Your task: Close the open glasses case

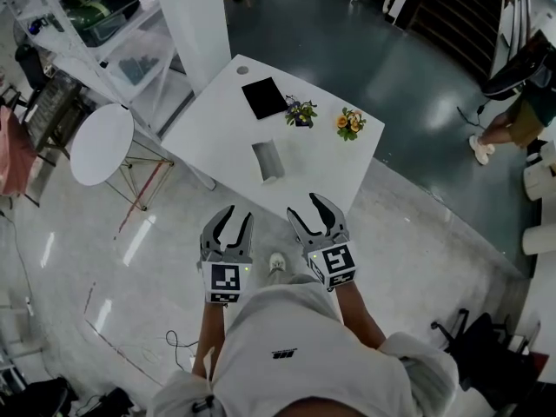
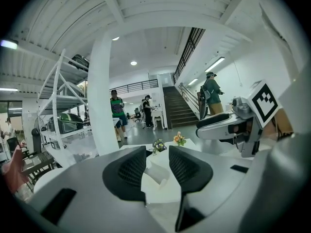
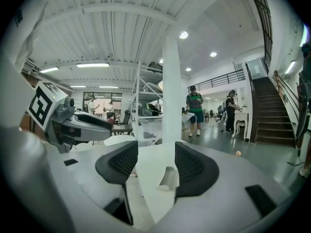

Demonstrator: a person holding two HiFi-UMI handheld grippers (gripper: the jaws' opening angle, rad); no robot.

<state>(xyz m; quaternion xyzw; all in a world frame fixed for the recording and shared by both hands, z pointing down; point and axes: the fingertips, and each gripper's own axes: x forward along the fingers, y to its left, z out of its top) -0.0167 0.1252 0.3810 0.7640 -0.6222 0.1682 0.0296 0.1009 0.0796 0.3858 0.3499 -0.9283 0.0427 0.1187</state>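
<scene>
The open glasses case (image 1: pixel 268 160), pale grey, lies near the middle of the white table (image 1: pixel 217 120), its lid raised. Both grippers hover over the floor short of the table's near edge, pointing toward it. My left gripper (image 1: pixel 241 215) is open and holds nothing. My right gripper (image 1: pixel 304 207) is open and empty as well. In the left gripper view the case (image 2: pixel 156 174) shows between the open left gripper (image 2: pixel 157 155) jaws, well ahead of them. In the right gripper view the case (image 3: pixel 166 179) sits ahead of the open right gripper (image 3: pixel 155 152).
On the table's far part lie a black square pad (image 1: pixel 263 96) and two small flower pots (image 1: pixel 301 111) (image 1: pixel 350 123). A round white side table (image 1: pixel 102 143) stands to the left, beside a white pillar (image 1: pixel 201 16) and shelving. A person (image 1: pixel 512 102) stands at the far right.
</scene>
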